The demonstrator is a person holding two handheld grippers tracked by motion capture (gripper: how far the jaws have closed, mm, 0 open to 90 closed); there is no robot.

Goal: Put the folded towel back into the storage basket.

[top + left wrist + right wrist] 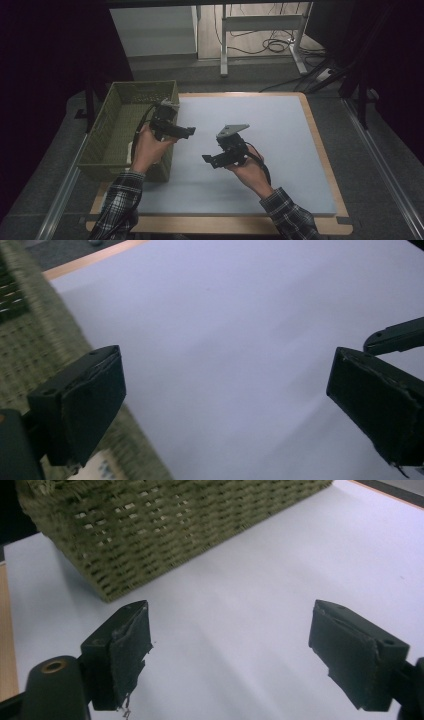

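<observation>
An olive-green woven basket point(125, 95) stands on the left part of a pale mat point(270, 120). My left gripper point(190, 131) hovers at the basket's right wall, jaws pointing right over the mat. In the left gripper view it point(225, 375) is open and empty, with the basket point(30, 350) at the left. My right gripper point(206, 159) hangs over the mat's middle, pointing left toward the basket. It point(230, 625) is also open with nothing between its jaws, facing the basket's wall point(150, 525). A white item point(130, 150) lies in the basket, partly hidden by the left hand.
The mat lies on a wooden tabletop point(330, 165) with metal rails point(385, 170) along both sides. Behind the table are a desk frame point(225, 45) and floor cables point(275, 45). The tip of the right gripper point(395, 335) shows in the left gripper view.
</observation>
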